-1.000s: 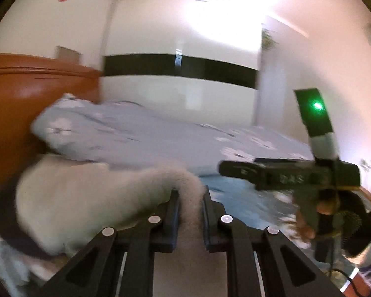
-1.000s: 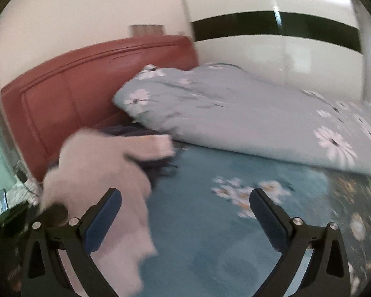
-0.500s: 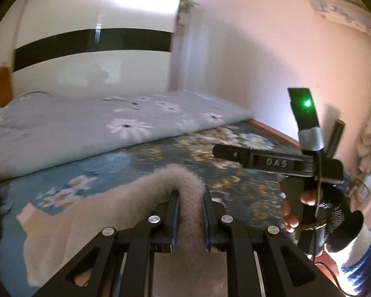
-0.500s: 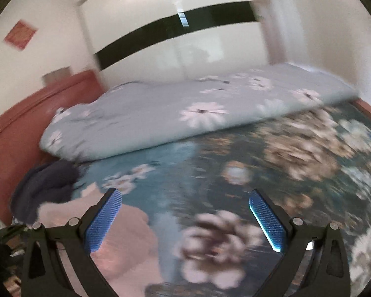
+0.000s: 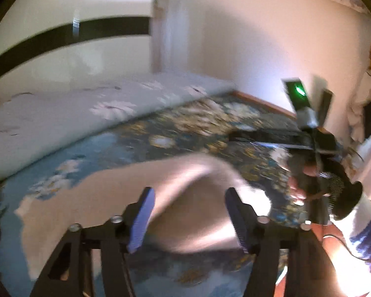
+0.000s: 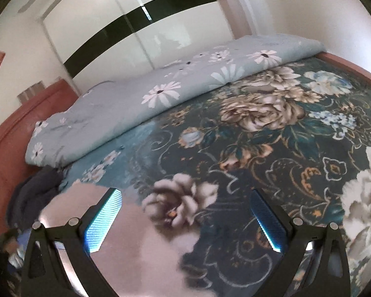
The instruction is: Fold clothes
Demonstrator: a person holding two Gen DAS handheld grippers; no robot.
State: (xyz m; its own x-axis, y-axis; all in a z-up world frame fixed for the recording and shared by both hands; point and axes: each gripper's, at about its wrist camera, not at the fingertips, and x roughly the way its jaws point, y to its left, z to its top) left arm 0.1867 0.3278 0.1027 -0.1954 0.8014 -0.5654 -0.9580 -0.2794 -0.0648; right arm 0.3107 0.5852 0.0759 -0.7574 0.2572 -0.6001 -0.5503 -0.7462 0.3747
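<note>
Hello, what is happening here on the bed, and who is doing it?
A person with a gripper in each hand is folding clothes on a bed with a flowered sheet. A pale fluffy garment lies spread on it. The left gripper is opening its jaws just above the garment, no pad pressing on it. The right gripper is open over the sheet, with nothing between its fingers. A folded grey daisy-print quilt lies along the far side.

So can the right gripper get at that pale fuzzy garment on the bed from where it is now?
Probably yes. The right gripper is open and empty, and the pale garment lies flat on the floral bedspread just below its left finger, nothing covering it. The left gripper is opening over the same garment, off to the side.
</note>
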